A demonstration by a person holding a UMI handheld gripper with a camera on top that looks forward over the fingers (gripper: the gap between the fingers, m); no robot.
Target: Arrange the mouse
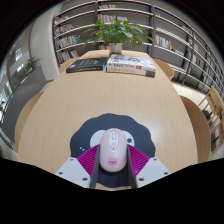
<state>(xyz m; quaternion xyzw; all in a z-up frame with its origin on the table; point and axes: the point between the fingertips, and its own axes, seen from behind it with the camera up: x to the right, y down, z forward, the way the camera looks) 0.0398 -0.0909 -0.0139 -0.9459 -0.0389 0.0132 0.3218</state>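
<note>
A white mouse (112, 152) with a pink mark on its back sits between the two pink pads of my gripper (112, 158). Both pads press on its sides, so the gripper is shut on it. The mouse is over a round dark grey mouse pad (88, 130) that lies on the wooden table (55, 110) just ahead of the fingers. I cannot tell whether the mouse rests on the pad or is held a little above it.
At the table's far end lie a black book (86, 65) and a white and red book (131, 66), with a potted plant (118, 32) behind them. Bookshelves (175, 35) line the back wall. Bare wood lies between the mouse pad and the books.
</note>
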